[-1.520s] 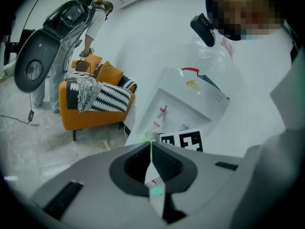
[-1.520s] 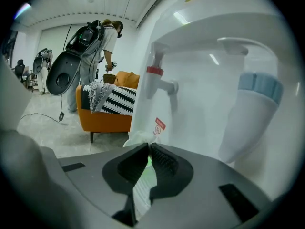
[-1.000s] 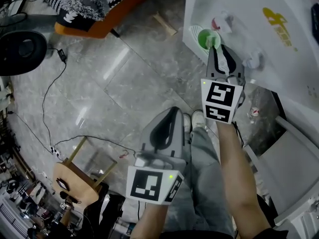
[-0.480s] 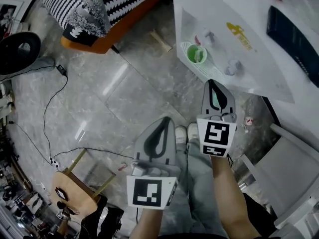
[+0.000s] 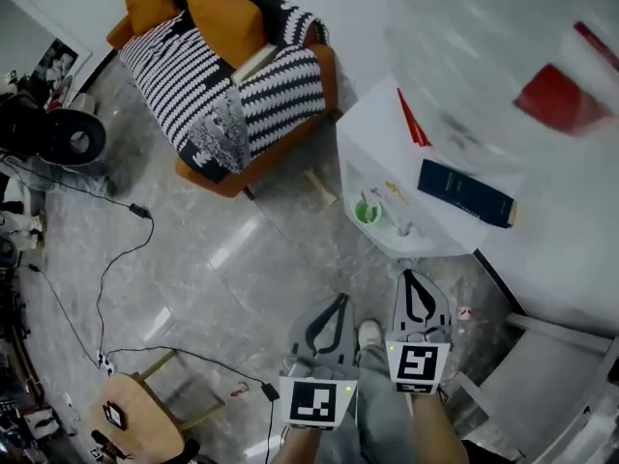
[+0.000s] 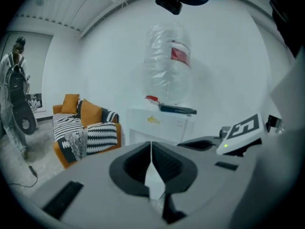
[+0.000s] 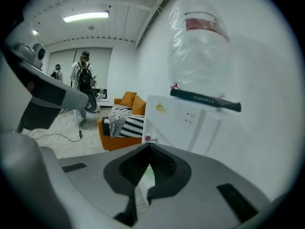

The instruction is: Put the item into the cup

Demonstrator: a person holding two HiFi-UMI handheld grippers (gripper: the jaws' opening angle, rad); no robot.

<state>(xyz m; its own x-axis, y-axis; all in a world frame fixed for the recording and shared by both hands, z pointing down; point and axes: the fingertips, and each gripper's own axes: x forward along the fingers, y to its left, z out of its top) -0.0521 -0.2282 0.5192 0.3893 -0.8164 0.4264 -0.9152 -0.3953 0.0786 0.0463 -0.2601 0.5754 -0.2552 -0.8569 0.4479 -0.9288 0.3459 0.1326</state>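
A small green cup stands on the drip shelf of a white water dispenser, with a pale thing sticking up out of it. Small white items lie beside it on the same shelf. My right gripper hangs shut and empty well below the shelf, over the floor. My left gripper is beside it, also shut and empty. In the left gripper view the jaws meet in a closed line; in the right gripper view the jaws do too.
A big clear water bottle tops the dispenser, with a dark blue book and a red tool on its lid. A striped sofa, floor cables, a wooden stool and a grey chair surround me.
The right gripper, tips at the green cup a second ago, has drawn back towards me. The head view has risen and pulled away, so the dispenser and sofa now show.
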